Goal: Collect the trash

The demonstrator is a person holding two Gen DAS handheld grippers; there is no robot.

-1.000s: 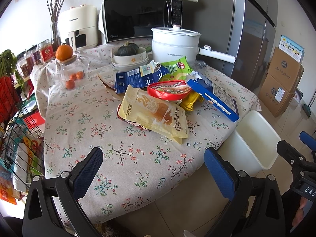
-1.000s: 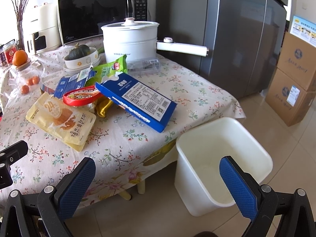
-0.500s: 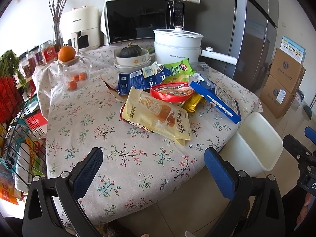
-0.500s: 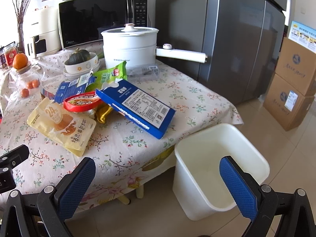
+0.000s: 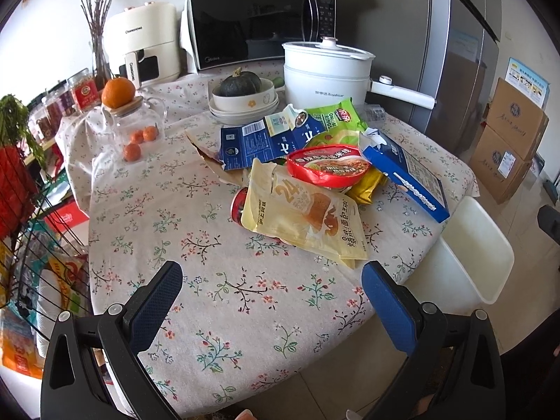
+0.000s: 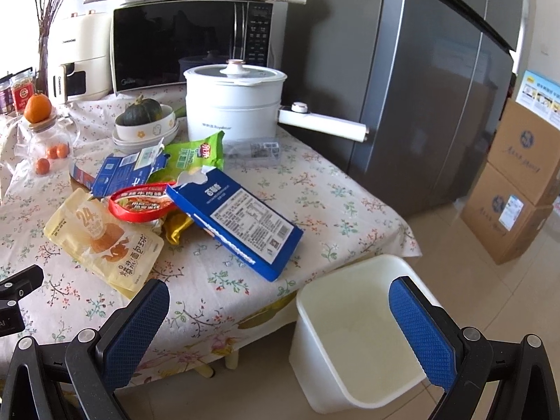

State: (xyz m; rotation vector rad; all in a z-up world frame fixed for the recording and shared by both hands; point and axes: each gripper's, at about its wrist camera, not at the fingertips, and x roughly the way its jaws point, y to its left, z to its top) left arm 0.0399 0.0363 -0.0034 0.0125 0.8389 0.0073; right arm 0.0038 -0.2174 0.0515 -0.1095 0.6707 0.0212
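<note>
Hovering over the floral tablecloth (image 5: 217,245), we hold the left gripper (image 5: 269,301) and right gripper (image 6: 280,318) with jaws spread wide, gripping nothing. The trash sits mid-table: a yellow snack pouch (image 5: 308,218), red noodle-cup lid (image 5: 327,168) and blue carton (image 6: 241,222). The white bin (image 6: 353,346) stands on the floor beside the table edge

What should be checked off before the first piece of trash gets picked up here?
1. Left gripper open and empty: ok.
2. Right gripper open and empty: ok.
3. White bin upright on the floor beside the table, mouth unobstructed: ok.
4. Yellow snack bag lies on top at the near edge of the pile, reachable: ok.
5. Blue box fully supported by the table: cannot tell; it lies near the edge.
6. Wrappers emptied of food: cannot tell.
</note>
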